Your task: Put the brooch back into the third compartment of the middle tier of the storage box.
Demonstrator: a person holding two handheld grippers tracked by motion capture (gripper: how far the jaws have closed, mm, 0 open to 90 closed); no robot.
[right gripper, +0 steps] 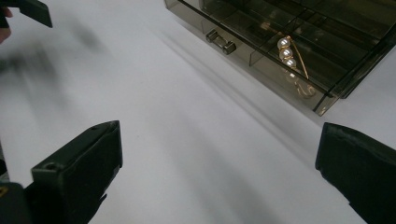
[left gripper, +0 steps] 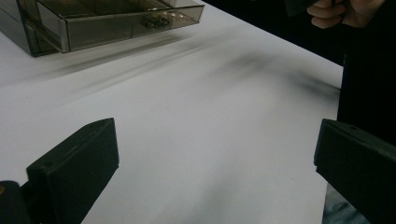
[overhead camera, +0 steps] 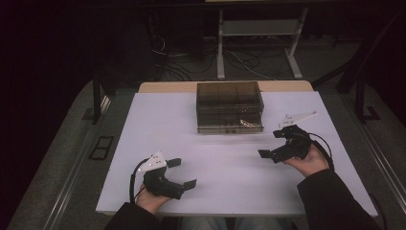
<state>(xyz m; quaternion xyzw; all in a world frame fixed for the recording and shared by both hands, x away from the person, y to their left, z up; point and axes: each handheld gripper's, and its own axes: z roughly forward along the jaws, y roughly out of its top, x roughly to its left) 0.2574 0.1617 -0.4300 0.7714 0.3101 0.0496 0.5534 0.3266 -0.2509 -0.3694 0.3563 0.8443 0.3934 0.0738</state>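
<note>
One white table (overhead camera: pixel 215 158), smoked drawer box (overhead camera: pixel 230 108), dark room

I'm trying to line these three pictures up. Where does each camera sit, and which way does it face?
High view: above the person's side, looking forward and down on the table; forearms, left gripper and right gripper show.
Left gripper view: on the left gripper, facing the box; open jaws show.
Right gripper view: on the right gripper, facing the box's pearl pin; open jaws show.
All share the box.
</note>
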